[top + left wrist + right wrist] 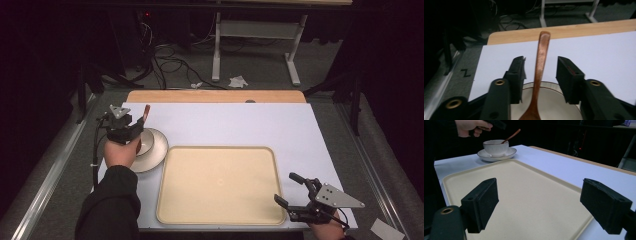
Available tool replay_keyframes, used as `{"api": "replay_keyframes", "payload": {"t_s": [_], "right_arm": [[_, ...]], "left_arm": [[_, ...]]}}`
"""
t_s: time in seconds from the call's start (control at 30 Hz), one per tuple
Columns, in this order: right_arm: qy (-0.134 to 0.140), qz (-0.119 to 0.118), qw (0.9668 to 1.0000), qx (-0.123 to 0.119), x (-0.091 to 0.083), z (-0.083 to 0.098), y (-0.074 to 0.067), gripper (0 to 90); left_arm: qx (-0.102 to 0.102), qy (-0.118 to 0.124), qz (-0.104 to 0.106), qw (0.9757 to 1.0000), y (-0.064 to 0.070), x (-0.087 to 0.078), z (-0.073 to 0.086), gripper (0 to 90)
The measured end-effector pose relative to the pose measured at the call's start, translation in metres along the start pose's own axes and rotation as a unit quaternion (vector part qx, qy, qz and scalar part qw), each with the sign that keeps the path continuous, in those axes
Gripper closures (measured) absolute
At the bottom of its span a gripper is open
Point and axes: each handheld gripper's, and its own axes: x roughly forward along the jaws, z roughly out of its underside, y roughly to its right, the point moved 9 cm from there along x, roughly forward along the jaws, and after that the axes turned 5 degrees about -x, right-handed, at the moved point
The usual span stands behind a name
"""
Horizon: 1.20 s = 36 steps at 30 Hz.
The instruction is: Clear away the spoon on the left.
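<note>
A: Worktop (280,125) was a white sheet over a wood board, wood showing along the far edge. Largest item on it: the tray (220,185), beige, matte, rounded corners, low rim, set against the near edge, nothing in it.

B: And at the left edge?

A: A saucer (156,155), pale glazed ceramic with a dark rim line, just beside the tray's far left corner. A small white bowl (495,147) stood on it, and a wooden spoon (539,75) leaned in the bowl, handle angled up toward the far edge.

B: Grippers?

A: The left gripper (541,75) hung over the bowl, jaws apart either side of the spoon's handle, clear gaps both sides, nothing held. The right gripper (539,205) sat at the near right corner of the worktop, jaws spread wide, holding nothing, pointed across the tray.

B: How would the spoon likely handle?

A: Probably light and stiff; the polished wood looked slick. Mid-handle seemed the best hold. The bowl and saucer judged fragile, liable to slide or tip if the spoon dragged.
</note>
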Motion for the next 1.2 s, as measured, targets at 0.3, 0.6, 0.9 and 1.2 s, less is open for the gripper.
{"api": "replay_keyframes", "payload": {"t_s": [0.3,0.6,0.9,1.2], "right_arm": [[0.003,-0.001,1.0000,0.009,-0.001,0.000,0.001,16.2],[0.004,0.000,0.9999,0.014,0.001,0.001,0.003,16.2],[0.002,0.001,0.9998,0.018,0.001,0.003,0.003,16.2],[0.002,0.001,0.9999,0.015,0.000,0.003,0.003,16.2]], "left_arm": [[-0.024,-0.032,-0.049,0.9980,-0.018,0.037,-0.013,90.0],[-0.024,-0.074,-0.084,0.9934,-0.035,0.062,-0.007,90.0],[-0.050,-0.117,-0.109,0.9859,-0.045,0.083,0.007,90.0],[-0.050,-0.132,-0.108,0.9841,-0.041,0.091,0.011,90.0]]}}
